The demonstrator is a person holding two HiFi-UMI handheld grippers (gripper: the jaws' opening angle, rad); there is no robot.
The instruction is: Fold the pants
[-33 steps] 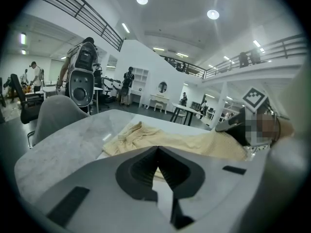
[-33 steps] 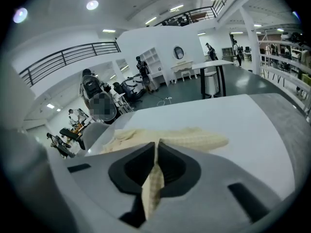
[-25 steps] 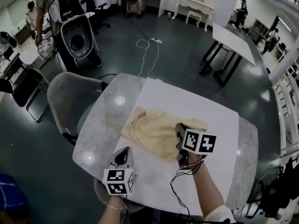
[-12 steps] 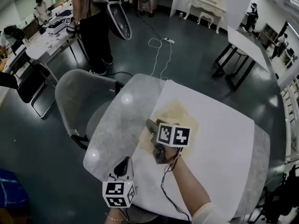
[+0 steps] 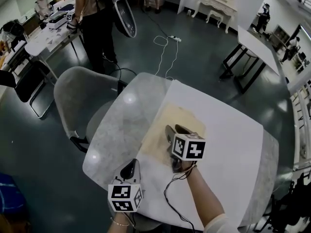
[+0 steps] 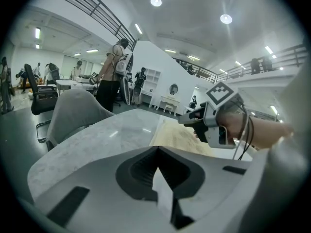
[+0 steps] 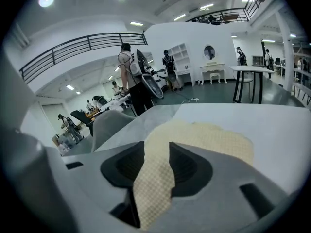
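The beige pants [image 5: 167, 123] lie folded into a narrow shape on a white sheet [image 5: 228, 130] that covers part of the marble table [image 5: 119, 130]. My right gripper [image 5: 171, 130] rests low over the pants' near part. Its jaws are opening, and in the right gripper view [image 7: 154, 152] a strip of the cloth [image 7: 204, 137] still runs loosely between them. My left gripper [image 5: 129, 168] hovers by the table's near left edge, off the pants, shut and empty [image 6: 156, 152]. The left gripper view also shows the right gripper [image 6: 187, 120] above the pants [image 6: 177, 140].
A grey chair [image 5: 77, 98] stands against the table's left side. A person [image 5: 95, 13] stands beyond it, with a white cable [image 5: 163, 47] on the floor. A black cable [image 5: 170, 193] trails from my right gripper. Other tables stand at the far right.
The right gripper swept left across the pants with cloth in it and then sank, so the wide-spread pants now lie folded over. Its jaws have loosened. The left gripper barely moved.
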